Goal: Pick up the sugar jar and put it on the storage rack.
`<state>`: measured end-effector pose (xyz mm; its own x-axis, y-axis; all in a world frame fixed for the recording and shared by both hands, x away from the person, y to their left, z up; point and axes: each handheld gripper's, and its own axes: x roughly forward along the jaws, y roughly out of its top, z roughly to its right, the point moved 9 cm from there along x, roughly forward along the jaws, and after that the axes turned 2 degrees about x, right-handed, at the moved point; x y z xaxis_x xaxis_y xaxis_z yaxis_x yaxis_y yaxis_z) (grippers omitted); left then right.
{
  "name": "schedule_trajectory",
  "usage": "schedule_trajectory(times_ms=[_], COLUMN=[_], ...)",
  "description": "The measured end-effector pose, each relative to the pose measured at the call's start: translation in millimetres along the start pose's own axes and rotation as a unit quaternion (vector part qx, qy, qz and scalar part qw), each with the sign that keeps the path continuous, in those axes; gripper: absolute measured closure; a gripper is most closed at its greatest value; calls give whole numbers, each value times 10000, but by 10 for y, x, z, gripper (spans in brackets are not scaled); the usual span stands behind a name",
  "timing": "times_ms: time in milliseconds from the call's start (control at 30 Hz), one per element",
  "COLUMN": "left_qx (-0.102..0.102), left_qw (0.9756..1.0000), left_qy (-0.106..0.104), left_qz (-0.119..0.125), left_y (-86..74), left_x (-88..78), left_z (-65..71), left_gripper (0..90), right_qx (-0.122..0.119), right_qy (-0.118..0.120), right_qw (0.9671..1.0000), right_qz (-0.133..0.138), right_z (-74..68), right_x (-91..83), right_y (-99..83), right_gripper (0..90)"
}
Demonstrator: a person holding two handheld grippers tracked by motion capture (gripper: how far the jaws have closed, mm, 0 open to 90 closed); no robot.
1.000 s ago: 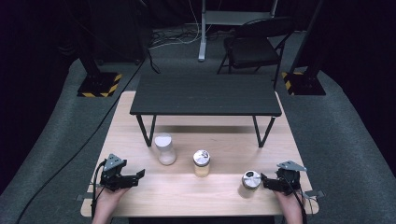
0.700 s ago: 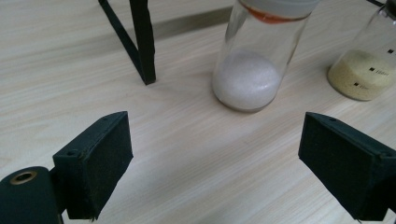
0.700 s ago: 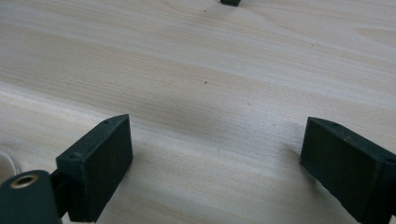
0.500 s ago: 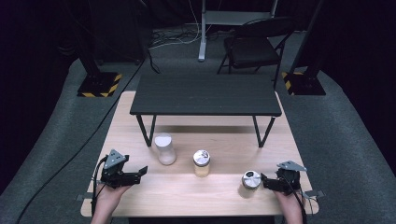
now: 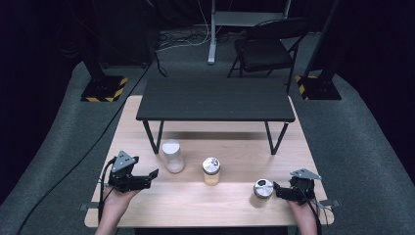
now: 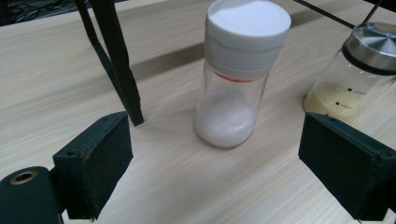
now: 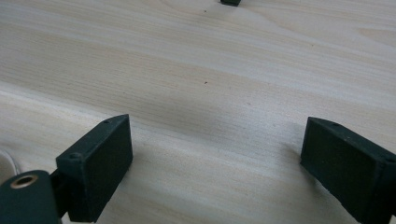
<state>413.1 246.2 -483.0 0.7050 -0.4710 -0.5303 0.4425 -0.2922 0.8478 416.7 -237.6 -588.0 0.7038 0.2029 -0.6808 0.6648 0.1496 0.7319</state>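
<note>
High view: a wooden table (image 5: 161, 200) holds three jars and one small black bench (image 5: 215, 99). The jar with the white lid (image 5: 172, 155) stands near the bench's left leg, the jar with yellow powder (image 5: 211, 171) stands just beside it, and a short silver-topped jar (image 5: 263, 188) sits near the right gripper (image 5: 279, 190). Two hands hold two grippers. The left gripper (image 5: 150, 177) is near the white-lid jar, not touching it. Left gripper view: its two black jaws stand wide apart with nothing between them, and the white-lid jar (image 6: 238, 79) stands ahead, with white powder inside. Right gripper view: two jaws stand wide apart over bare wood, holding nothing.
</note>
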Motion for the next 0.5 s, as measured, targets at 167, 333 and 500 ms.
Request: schedule_trajectory(times_ms=[167,333,500], left_qx=[63,82,33], left_qw=[10000,9999,9999], left_qy=[-59,-90,-109], left_qz=[42,33,64], left_y=[90,118,152], left_x=[29,57,91], left_z=[52,76,86], left_gripper=[95,95,95], right_qx=[-2,-3,-3], right_qy=[4,5,5], right_qw=[10000,10000,10000], right_qz=[0,0,1], right_z=[-1,-1,-1], right_x=[-1,-1,-1], right_y=[-1,-1,-1], right_gripper=[81,81,81])
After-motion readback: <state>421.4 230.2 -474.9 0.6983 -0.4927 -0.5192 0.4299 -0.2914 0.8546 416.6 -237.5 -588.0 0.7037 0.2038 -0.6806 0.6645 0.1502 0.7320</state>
